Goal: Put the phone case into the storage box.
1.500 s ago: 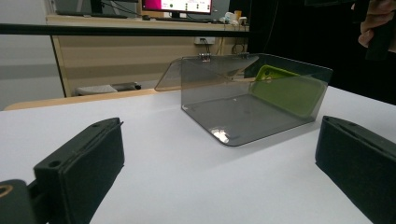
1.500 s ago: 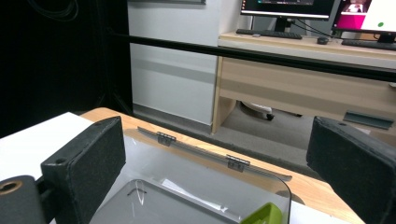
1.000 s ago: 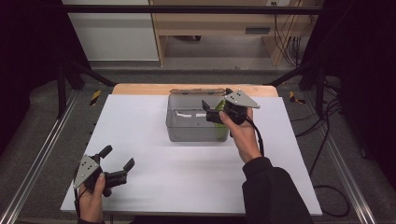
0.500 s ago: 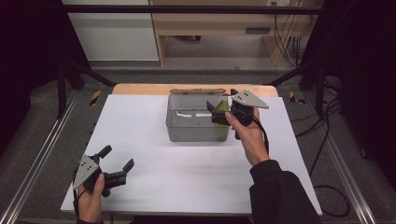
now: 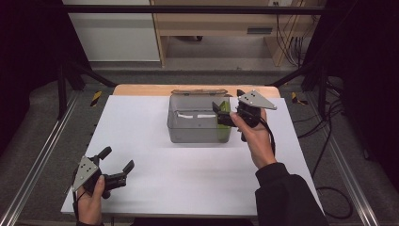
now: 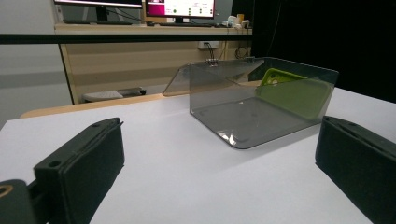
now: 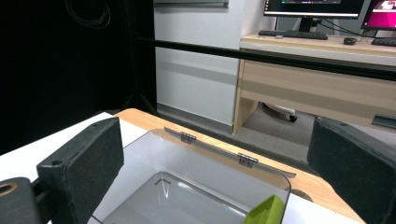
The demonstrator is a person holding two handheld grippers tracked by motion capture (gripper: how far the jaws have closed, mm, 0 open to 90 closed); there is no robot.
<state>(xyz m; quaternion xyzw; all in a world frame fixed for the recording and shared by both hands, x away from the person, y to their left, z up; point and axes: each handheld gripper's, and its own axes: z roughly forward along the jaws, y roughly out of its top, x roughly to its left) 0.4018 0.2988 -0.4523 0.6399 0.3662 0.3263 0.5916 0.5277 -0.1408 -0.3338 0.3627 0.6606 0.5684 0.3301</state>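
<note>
Right gripper (image 5: 225, 114): jaws spread wide, nothing between the pads. Held above the right end of the clear box (image 5: 197, 125), over its open top. Right hand (image 5: 256, 136) wrapped around the body, grey three-cornered plate on top, cable trailing back along the forearm. In the right gripper view, both black pads (image 7: 84, 161) far apart at the frame edges, with the box interior below and between them.

Green item (image 5: 224, 120): directly beneath the right gripper, standing tilted against the right wall inside the box. Not gripped; contact with the jaws not discernible from the high view. Top corner (image 7: 264, 210) visible low between the pads in the right gripper view. Seen through the smoky wall (image 6: 294, 93) in the left gripper view.

Box lid (image 5: 200, 92): hinged open behind the box, beyond the right gripper, lying back toward the wooden edge strip (image 5: 141, 89).

Left gripper (image 5: 115, 167): jaws likewise fully apart, empty. Held by the left hand (image 5: 89, 200) low over the white table (image 5: 141, 136), well apart from the box, near the front left corner. Jaws aimed toward the box, which appears ahead between the pads (image 6: 81, 163) in the left gripper view.
</note>
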